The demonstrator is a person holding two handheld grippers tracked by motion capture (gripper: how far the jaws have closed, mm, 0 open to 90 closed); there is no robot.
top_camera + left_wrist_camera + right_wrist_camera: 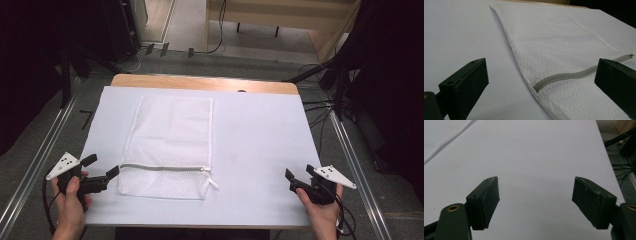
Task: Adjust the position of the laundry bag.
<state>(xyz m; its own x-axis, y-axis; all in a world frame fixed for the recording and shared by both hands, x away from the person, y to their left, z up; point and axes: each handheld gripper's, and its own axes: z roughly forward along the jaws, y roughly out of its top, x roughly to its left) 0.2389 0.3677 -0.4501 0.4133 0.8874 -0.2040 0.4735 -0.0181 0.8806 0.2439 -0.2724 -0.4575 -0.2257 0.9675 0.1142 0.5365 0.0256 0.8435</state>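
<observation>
High view first: one white mesh bag (pixel 170 145) is lying flat on the white sheet (pixel 260 150) covering the table (pixel 200 82), left of centre, its grey zipper (pixel 162 167) running across near the edge closest to the person. The left gripper (pixel 100 172) is hovering just beside the bag's near-left corner, jaws spread, nothing between them. The right gripper (pixel 298 176) is hanging well apart from the bag over bare sheet at the near right, jaws also spread and empty. Two grippers, one bag, one zipper, one pull tab (pixel 212 182) trailing at the zipper's right end.

Left gripper view now: the bag (pixel 564 45) is stretching away ahead, and the zipper (pixel 574 75) is curving between the two black jaws, which are standing wide apart. The mesh is looking thin, soft and light, so it is likely to slump and fold when lifted. My judgement: the stitched edge or the zipper band is offering the firmest pinch, while open mesh is likely to snag or slip.

Right gripper view last: the jaws are gaping over plain sheet (pixel 536 165), holding nothing, with a strip of the bag's edge (pixel 439 137) showing at the top left.
</observation>
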